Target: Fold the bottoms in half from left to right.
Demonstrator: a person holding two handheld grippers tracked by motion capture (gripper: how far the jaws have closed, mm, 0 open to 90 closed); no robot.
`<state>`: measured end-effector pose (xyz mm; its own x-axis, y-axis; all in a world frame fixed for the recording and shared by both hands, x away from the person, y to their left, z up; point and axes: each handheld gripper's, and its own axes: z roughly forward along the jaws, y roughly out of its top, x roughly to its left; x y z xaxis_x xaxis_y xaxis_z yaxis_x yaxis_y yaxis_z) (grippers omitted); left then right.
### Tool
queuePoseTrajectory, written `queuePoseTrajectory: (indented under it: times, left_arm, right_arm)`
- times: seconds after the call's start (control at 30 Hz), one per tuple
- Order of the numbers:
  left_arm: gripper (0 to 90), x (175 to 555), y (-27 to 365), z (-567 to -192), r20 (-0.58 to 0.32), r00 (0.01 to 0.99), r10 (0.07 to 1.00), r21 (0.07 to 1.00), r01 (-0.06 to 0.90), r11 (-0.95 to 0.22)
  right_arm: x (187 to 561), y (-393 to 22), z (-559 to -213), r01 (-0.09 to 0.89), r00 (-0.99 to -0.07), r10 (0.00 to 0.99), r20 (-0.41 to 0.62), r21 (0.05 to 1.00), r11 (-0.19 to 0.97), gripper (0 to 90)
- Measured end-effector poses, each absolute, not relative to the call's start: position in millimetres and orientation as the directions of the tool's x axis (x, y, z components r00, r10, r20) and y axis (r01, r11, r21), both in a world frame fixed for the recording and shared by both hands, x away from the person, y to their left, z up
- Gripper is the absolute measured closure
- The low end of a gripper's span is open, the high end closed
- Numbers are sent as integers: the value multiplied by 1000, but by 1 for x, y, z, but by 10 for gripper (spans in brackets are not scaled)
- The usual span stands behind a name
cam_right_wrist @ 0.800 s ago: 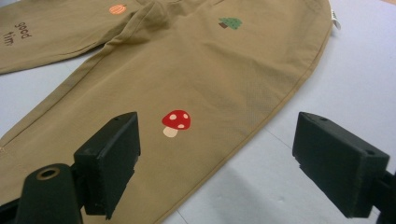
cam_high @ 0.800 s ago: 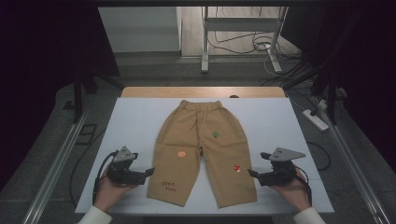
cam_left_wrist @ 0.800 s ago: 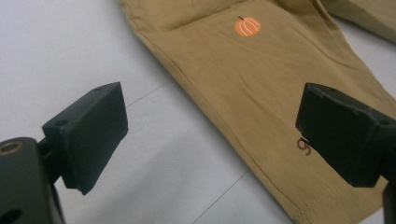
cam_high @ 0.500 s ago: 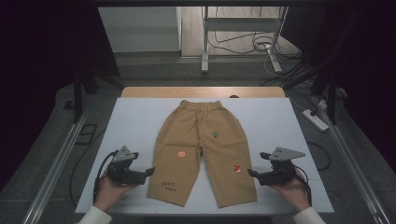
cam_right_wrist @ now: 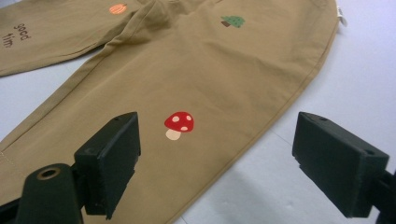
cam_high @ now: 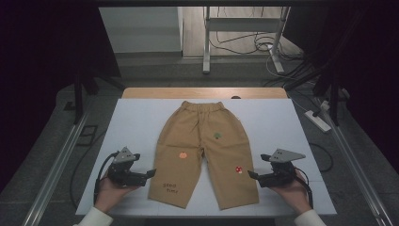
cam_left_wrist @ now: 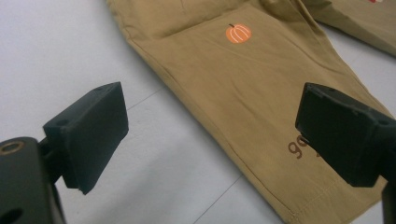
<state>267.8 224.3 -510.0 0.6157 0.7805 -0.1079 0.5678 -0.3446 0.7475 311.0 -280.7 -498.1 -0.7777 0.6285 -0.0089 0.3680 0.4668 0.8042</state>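
Tan child's trousers (cam_high: 202, 146) lie flat on the white table (cam_high: 131, 127), waistband at the far side, legs toward me. They carry a pumpkin (cam_left_wrist: 238, 33), a tree (cam_right_wrist: 233, 21), a mushroom (cam_right_wrist: 179, 124) and brown lettering (cam_high: 170, 188). My left gripper (cam_high: 151, 173) rests at the outer edge of the left leg near its hem, jaws wide apart, nothing between them. My right gripper (cam_high: 250, 175) sits beside the right leg's outer edge, also open and empty. The trousers (cam_left_wrist: 243, 93) lie under the left jaws, and the trousers (cam_right_wrist: 187, 79) spread below the right jaws.
A wooden strip (cam_high: 202, 92) borders the table's far edge. Metal rails (cam_high: 56, 165) run along both sides. Cables (cam_high: 244, 44) and a stand's legs (cam_high: 206, 42) lie on the floor beyond, and a power strip (cam_high: 319, 120) sits at the right.
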Motion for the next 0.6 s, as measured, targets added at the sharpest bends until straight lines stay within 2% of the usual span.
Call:
queuePoseTrajectory:
  times: [0.5,0.6]
  left_arm:
    - [96,268,223,-511,-110,609,786,748,571,-338]
    - [97,268,224,-510,-105,609,786,754,564,-337]
  right_arm:
    - [313,-269,-496,358,-788,616,7,819,448,157]
    - [313,-264,-495,377,-790,611,55,829,413,157]
